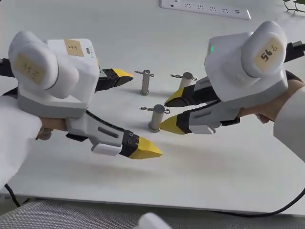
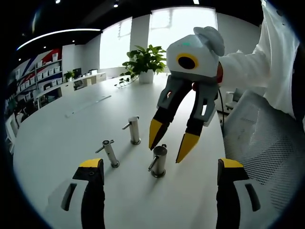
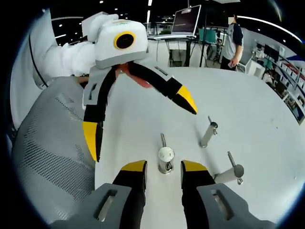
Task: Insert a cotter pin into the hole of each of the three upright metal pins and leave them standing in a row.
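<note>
Your white worktop [image 1: 214,167] runs wide; a power strip [image 1: 205,8] lies at its far edge. Bright windows [image 2: 176,24] glow behind a potted plant [image 2: 145,59], and a grey mesh chair [image 3: 52,157] sits beside you.

Open office, white desks [image 2: 57,129], monitor [image 3: 188,20], potted plant [image 2: 145,58], wall shelves [image 2: 44,76]

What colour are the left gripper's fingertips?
Yellow, with black just behind; the fingertips show best in the head view.
</note>
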Demonstrator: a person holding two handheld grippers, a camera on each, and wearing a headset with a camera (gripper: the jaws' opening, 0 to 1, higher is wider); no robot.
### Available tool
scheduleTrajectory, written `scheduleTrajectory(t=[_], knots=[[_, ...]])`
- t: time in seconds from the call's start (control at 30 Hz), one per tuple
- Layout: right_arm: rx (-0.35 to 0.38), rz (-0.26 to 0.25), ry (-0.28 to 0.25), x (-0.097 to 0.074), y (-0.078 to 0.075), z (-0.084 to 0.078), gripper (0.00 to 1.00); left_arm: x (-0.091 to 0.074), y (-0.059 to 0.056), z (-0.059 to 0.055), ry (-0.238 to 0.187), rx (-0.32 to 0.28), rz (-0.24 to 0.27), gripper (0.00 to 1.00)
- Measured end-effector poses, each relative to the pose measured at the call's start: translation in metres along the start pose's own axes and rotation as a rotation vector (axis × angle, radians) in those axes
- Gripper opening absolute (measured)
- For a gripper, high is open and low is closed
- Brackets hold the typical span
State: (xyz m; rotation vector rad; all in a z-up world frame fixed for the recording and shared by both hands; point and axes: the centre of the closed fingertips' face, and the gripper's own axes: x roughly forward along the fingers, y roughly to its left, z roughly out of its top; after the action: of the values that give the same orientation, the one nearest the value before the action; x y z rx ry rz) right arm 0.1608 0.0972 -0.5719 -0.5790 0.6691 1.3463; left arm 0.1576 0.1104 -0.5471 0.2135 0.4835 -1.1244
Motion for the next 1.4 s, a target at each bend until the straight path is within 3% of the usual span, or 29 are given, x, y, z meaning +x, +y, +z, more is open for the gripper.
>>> scheduleTrajectory(t=[0.4,0.6,0.8,0.87,0.97,1.1,1.23,1.3,1.4], knots=[[0.010,-0.022,-0.016,0.019,-0.004,0.003,0.20,-0.018,-0.003,-0.011,0.005,-0.062,0.026,0.99],[0.003,0.002,-0.032,0.020,-0.001,0.006,0.10,-0.025,-0.002,-0.010,0.000,-0.093,0.047,0.99],[-0.039,-0.014,-0.045,0.014,0.000,0.008,0.09,-0.029,-0.004,-0.010,-0.001,-0.105,0.048,0.99],[-0.056,-0.020,-0.046,0.011,0.000,0.007,0.09,-0.030,-0.004,-0.011,0.007,-0.107,0.053,0.99],[-0.043,-0.013,-0.103,0.000,-0.004,0.008,0.09,-0.032,-0.005,-0.013,0.012,-0.110,0.058,0.99],[-0.071,-0.008,-0.134,-0.020,-0.012,0.005,0.09,-0.033,-0.007,-0.014,0.013,-0.121,0.056,0.99],[-0.078,-0.024,-0.129,-0.039,-0.028,-0.014,0.09,-0.033,-0.008,-0.017,0.031,-0.115,0.062,0.99],[-0.059,-0.039,-0.126,-0.045,-0.035,-0.022,0.09,-0.034,-0.005,-0.015,0.021,-0.108,0.080,0.99],[-0.038,-0.069,-0.119,-0.056,-0.049,-0.036,0.09,-0.036,-0.004,-0.009,-0.026,-0.157,0.082,0.99]])
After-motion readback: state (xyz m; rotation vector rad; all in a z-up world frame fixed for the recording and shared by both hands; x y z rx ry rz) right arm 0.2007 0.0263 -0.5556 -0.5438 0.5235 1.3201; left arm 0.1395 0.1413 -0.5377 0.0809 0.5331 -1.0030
